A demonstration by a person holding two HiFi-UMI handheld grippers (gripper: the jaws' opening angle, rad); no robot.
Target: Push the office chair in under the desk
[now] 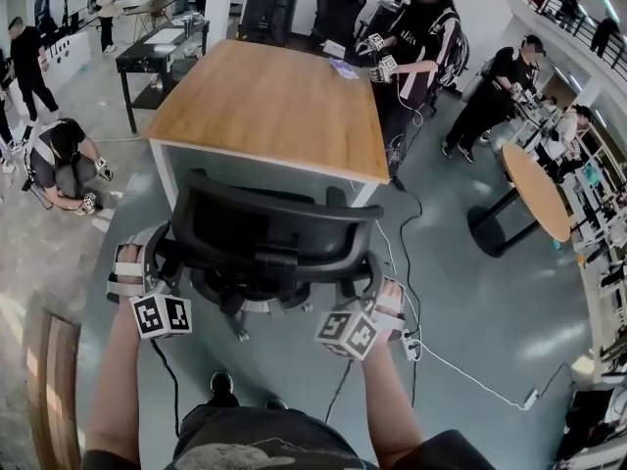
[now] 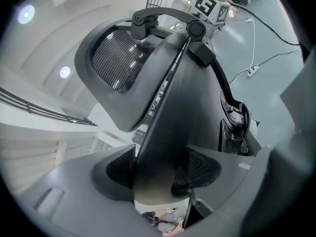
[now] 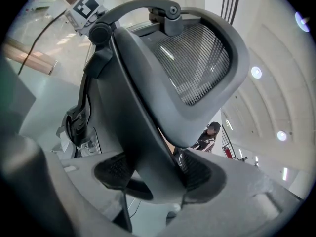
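Observation:
A black mesh-backed office chair stands in front of the wooden desk, its seat partly under the desk's near edge. My left gripper is shut on the left edge of the chair's backrest frame, and my right gripper is shut on the right edge. In the left gripper view the left gripper has its pads on both sides of the dark chair frame. The right gripper view shows the same: the right gripper clamps the chair frame below the mesh headrest.
A white power strip and cables lie on the floor right of the chair. A round wooden table stands at the right. One person crouches at the left, another stands behind the desk. A wooden bench is at the lower left.

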